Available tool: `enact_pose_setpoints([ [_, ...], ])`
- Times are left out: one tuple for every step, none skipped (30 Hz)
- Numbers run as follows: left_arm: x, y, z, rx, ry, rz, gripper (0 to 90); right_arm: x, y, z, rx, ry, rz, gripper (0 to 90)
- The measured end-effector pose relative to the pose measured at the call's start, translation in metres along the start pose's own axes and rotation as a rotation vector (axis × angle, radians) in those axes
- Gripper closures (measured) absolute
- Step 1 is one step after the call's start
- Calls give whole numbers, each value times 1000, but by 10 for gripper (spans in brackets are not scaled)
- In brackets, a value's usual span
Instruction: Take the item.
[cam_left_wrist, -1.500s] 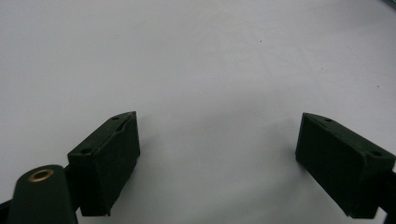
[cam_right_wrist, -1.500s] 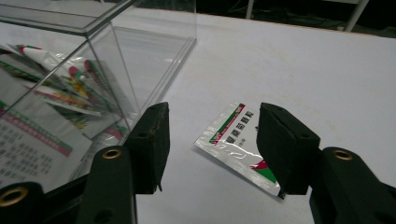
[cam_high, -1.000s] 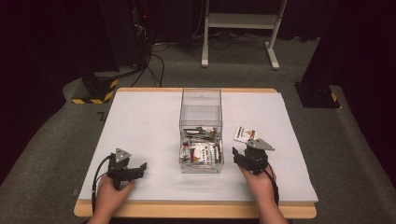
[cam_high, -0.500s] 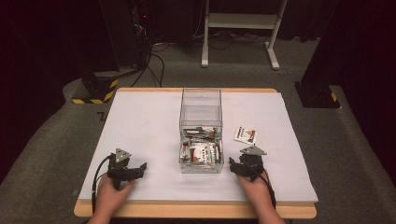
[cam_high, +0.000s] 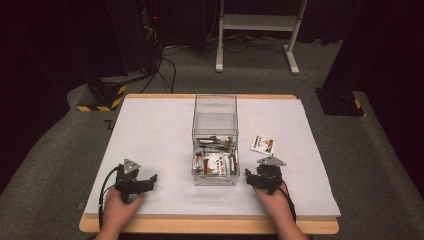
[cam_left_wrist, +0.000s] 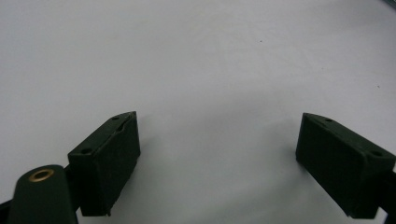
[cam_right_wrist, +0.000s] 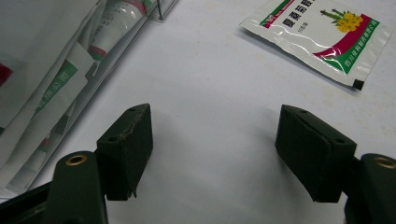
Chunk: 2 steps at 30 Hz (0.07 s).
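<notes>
Your right gripper (cam_high: 263, 178) rests on the table (cam_high: 150, 130), and its jaws, which have just been opening, stand wide with nothing between them. The packet (cam_right_wrist: 317, 35) lies just beyond them, beside the clear box (cam_high: 215, 142). Your left gripper (cam_high: 134, 179) is wide open too.

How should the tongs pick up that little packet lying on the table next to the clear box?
The packet lies flat on the white table, so probably by an edge. Its near corner, the one with the small black mark, points toward the right tongs, whose jaws stand open and empty. Come in low from that side, slide one jaw under the sealed rim and pinch there.
</notes>
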<state>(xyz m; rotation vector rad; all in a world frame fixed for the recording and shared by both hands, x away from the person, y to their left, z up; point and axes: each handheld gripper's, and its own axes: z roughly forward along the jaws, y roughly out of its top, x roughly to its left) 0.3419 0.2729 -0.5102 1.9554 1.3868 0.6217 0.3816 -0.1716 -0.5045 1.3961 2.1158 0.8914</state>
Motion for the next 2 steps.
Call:
enact_pose_setpoints([
  [0,0,0,0,0,0,139,0,0,0,0,0,0,275],
  [0,0,0,0,0,0,139,0,0,0,1,17,-3,192],
])
